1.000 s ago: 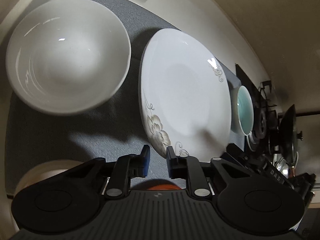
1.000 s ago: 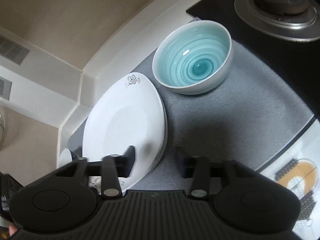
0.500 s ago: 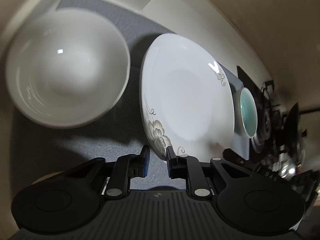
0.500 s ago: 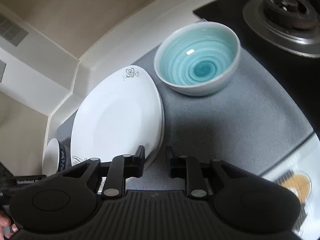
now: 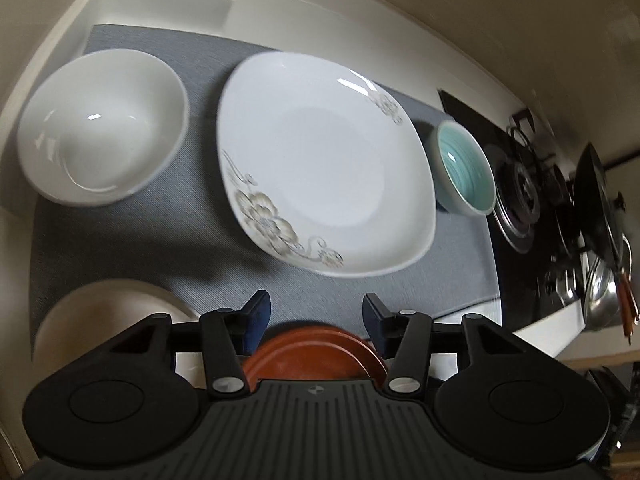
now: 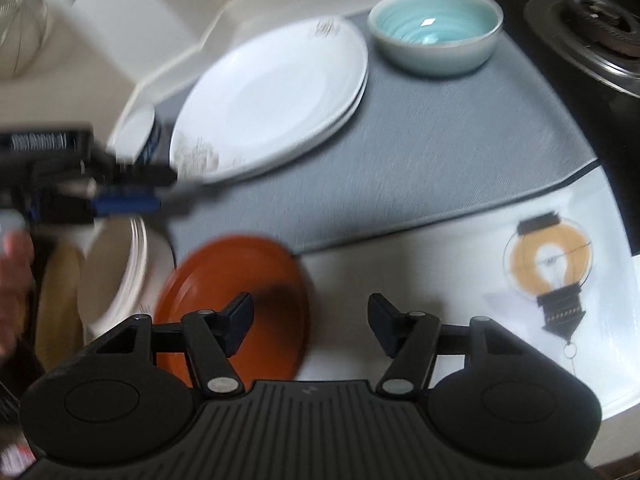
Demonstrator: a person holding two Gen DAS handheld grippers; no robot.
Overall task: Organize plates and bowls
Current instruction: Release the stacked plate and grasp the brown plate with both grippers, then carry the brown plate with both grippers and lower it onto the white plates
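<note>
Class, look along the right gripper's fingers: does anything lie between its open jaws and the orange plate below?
Nothing visible does. The right gripper hangs open over the orange plate, which lies bare on the counter.

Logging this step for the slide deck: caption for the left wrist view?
Open left claw above orange plate, facing floral white plate, white bowl and teal bowl on grey mat.

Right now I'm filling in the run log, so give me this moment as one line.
left gripper: open, empty | right gripper: open, empty | white floral plates: stacked on grey mat | orange plate: off mat | teal bowl: on mat
</note>
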